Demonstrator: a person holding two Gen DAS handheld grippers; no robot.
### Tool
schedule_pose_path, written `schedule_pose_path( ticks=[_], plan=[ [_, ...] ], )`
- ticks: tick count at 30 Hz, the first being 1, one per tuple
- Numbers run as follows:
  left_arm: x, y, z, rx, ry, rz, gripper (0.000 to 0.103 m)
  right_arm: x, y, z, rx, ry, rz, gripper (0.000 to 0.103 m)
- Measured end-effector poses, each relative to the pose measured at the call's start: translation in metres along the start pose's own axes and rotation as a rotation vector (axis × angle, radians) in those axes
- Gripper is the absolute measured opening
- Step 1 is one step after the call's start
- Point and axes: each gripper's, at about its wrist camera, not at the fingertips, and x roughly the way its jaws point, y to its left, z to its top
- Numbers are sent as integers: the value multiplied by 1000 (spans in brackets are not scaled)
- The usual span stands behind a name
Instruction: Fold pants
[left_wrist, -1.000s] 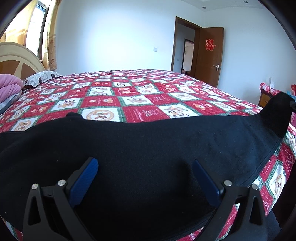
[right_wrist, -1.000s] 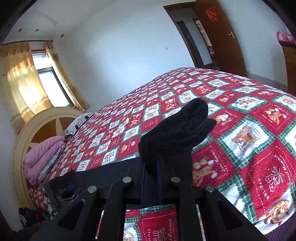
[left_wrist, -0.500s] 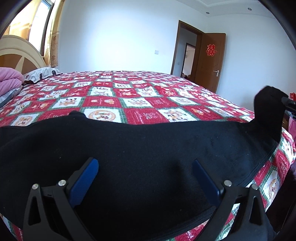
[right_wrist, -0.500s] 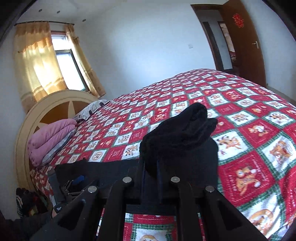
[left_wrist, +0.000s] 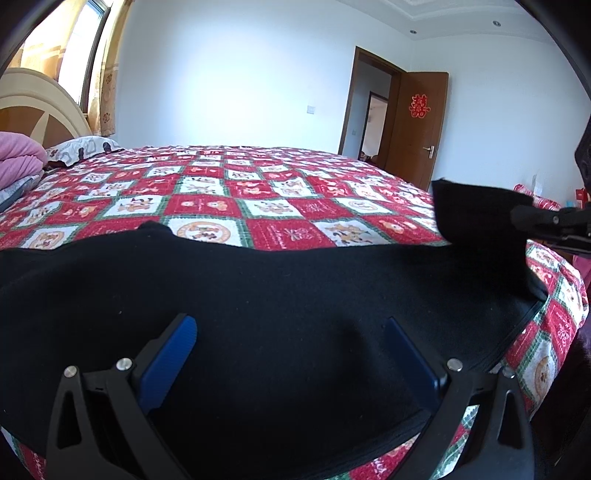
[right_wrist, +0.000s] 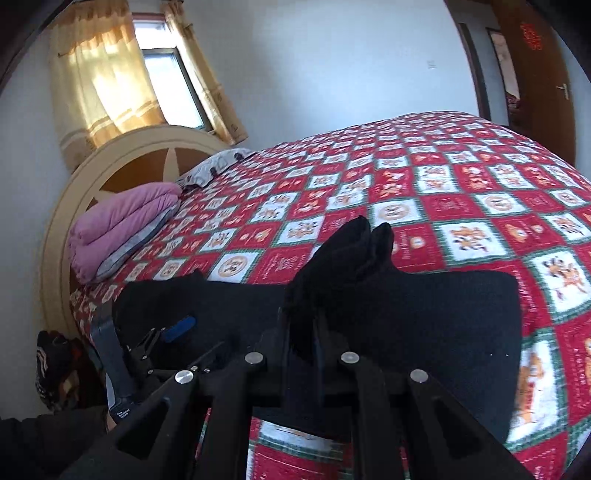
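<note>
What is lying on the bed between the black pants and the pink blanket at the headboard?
Only bare checkered bedspread lies between the black pants and the folded pink blanket, as the right wrist view shows.

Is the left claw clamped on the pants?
No. The left claw is open, its blue pads spread apart over the flat black pants.

Black pants (left_wrist: 288, 295): dark fleecy fabric, spread flat along near edge of bed; long axis runs left to right; lower hem line overhangs near edge at right; right end lifted clear of the flat part, bunched into upright fold (right_wrist: 354, 254); flat panel extends further right of the fold; left end lies flat with small bump at far edge.
</note>
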Motion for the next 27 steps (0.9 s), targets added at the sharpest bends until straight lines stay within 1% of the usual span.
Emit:
schedule_pose_path(
  ticks=[3,5,10,13,15,17,20,27],
  plan=[
    [-2,3,0,-20,-10,-10,103,14,17,-1,-25,17,25,11],
    [-7,7,2,-51,-23,-13,103,22,25,-1,-34,28,38,11],
    [-22,29,7,-163,-86,15,103,42,39,-8,-60,68,55,11],
    [-26,41,9,-196,-111,49,103,53,45,-15,-73,95,65,11],
    [-27,47,9,-215,-114,66,103,57,47,-18,-83,106,68,11],
    [-24,54,8,-246,-104,61,103,62,50,-21,-97,117,76,11],
    [-19,56,6,-255,-88,62,103,65,54,-24,-117,126,74,11],
    [-21,55,3,-238,-89,62,103,74,67,-33,-167,152,70,11]
  ],
)
